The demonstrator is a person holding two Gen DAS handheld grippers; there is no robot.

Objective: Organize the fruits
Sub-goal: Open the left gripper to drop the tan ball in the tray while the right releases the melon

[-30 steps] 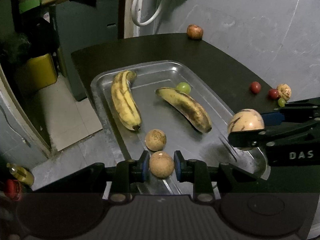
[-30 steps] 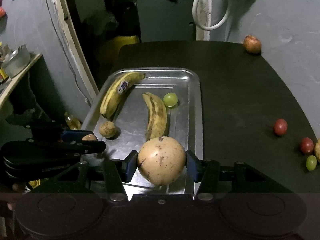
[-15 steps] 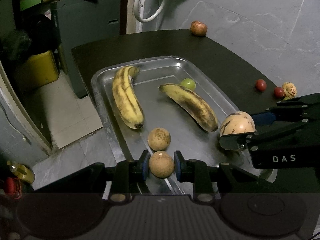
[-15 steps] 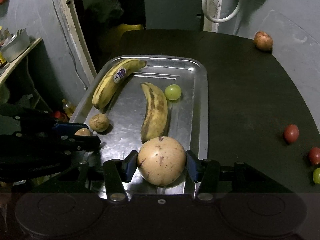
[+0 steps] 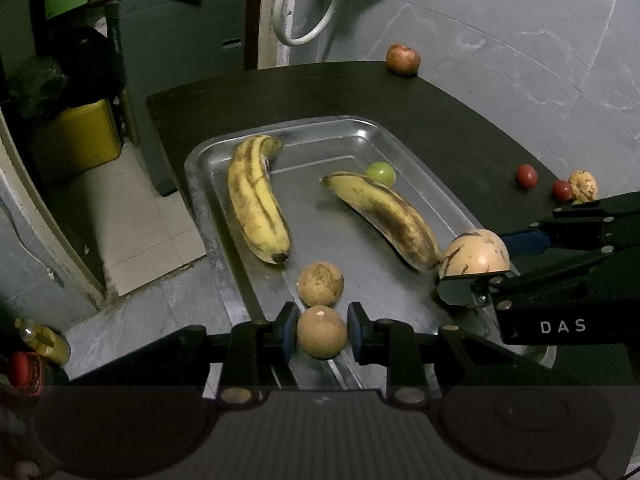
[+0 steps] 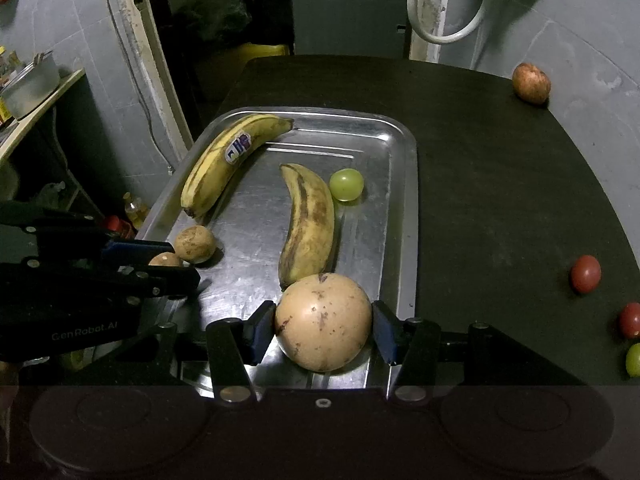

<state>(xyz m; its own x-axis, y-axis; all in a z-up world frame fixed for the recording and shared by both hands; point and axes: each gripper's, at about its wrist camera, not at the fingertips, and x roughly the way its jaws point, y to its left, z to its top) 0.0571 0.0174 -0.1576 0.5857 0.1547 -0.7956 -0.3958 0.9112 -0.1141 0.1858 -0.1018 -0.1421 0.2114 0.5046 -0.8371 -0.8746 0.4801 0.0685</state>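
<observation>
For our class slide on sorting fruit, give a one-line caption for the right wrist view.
Right claw grips a large round tan fruit over a steel tray holding two bananas and a green grape.

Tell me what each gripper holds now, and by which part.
Left gripper: small brown round fruit, pinched at its sides. Right gripper: large tan round fruit, also at its sides.

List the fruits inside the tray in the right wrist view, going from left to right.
Small brown fruit in the left gripper → round brown fruit → stickered banana → spotted banana → large tan fruit in the right gripper → green grape.
</observation>
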